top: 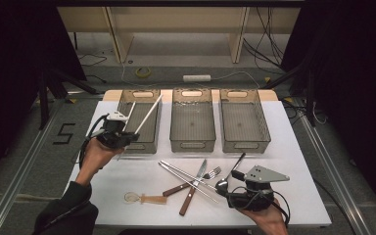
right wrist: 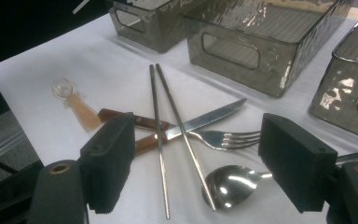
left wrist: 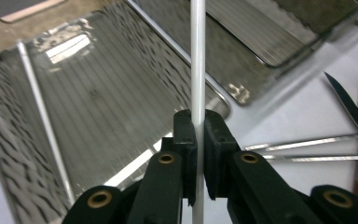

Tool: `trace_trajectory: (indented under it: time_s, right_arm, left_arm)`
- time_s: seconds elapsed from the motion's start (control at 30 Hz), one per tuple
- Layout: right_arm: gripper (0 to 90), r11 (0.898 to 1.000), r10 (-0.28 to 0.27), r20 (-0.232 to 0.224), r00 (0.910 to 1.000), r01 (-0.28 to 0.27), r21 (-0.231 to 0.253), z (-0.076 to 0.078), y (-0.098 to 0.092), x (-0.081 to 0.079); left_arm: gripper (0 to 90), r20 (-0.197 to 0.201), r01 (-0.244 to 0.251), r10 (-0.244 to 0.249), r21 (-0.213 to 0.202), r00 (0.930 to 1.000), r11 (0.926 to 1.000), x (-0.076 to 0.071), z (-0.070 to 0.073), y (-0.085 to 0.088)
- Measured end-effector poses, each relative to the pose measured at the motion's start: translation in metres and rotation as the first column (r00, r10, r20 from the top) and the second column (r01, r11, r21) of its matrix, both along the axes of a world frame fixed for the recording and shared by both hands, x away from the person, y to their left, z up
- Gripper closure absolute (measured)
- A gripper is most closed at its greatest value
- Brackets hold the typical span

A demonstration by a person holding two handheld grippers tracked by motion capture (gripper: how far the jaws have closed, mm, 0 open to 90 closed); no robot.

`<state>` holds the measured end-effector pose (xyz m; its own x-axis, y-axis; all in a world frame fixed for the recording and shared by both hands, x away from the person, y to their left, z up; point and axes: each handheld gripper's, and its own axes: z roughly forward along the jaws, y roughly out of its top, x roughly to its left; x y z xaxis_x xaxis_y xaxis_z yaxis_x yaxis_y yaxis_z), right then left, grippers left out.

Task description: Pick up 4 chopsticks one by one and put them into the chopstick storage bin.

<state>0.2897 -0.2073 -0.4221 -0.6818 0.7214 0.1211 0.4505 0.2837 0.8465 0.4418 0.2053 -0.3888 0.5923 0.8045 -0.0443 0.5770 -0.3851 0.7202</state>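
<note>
Beyond the tips of both grippers, along the far edge of the white table, stand three smoky translucent plastic bins with cut-out handles: the left bin, the middle bin and the right bin. The left gripper hangs over the near rim of the left bin, its jaws pressed together on a long white plastic chopstick that runs straight out past the tips and slants up over the bin. A second white chopstick already lies inside, off to one side of the jaws.

The grip is thin and sits low on the stick, so I judge that the long free end could swing or slide through the pads; let go while it slants like this and it may catch the rim and tip out onto the table.

The right gripper has its jaws spread wide with nothing between the pads. Just ahead of them lies a crossed heap: a pair of slim steel chopsticks, a wooden-handled serrated knife, a wooden-handled fork and a polished steel spoon nearest the jaws. A small clear-bowled spoon with a pale amber handle lies apart, beyond the left-hand jaw.

Closing here risks pinching two pieces at once, or nudging the overlapping ones so they scatter; the smooth spoon bowl could squirt out from the pads.
</note>
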Motion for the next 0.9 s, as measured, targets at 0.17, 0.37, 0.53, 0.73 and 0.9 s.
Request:
trace_trajectory:
  time_s: [0.17,0.37,0.53,0.73,0.9]
  right_arm:
    - [28.3,1.0,0.009,-0.006,0.9999,-0.009,0.001,-0.001,0.0,-0.002]
    - [28.3,1.0,0.024,-0.013,0.9996,-0.024,-0.009,-0.003,0.003,-0.003]
    - [28.2,0.999,0.031,-0.013,0.9994,-0.032,-0.006,-0.003,0.004,-0.003]
    - [27.8,0.999,0.041,-0.011,0.9991,-0.041,-0.002,-0.003,0.005,-0.004]
    - [27.5,0.999,0.042,-0.012,0.9991,-0.042,0.0,-0.003,0.005,-0.005]
  left_arm:
    - [84.5,0.004,-0.052,0.052,-0.009,0.9987,0.9986,0.018,0.003,0.006]
    - [84.5,0.0,-0.104,0.104,-0.027,0.9946,0.9943,0.039,0.003,0.011]
    - [84.5,0.003,-0.126,0.126,-0.014,0.992,0.992,0.052,0.003,0.012]
    - [84.5,-0.001,-0.174,0.174,-0.034,0.9848,0.9842,0.066,0.002,0.018]
    - [84.5,0.0,-0.207,0.207,-0.045,0.9783,0.9774,0.072,-0.003,0.022]
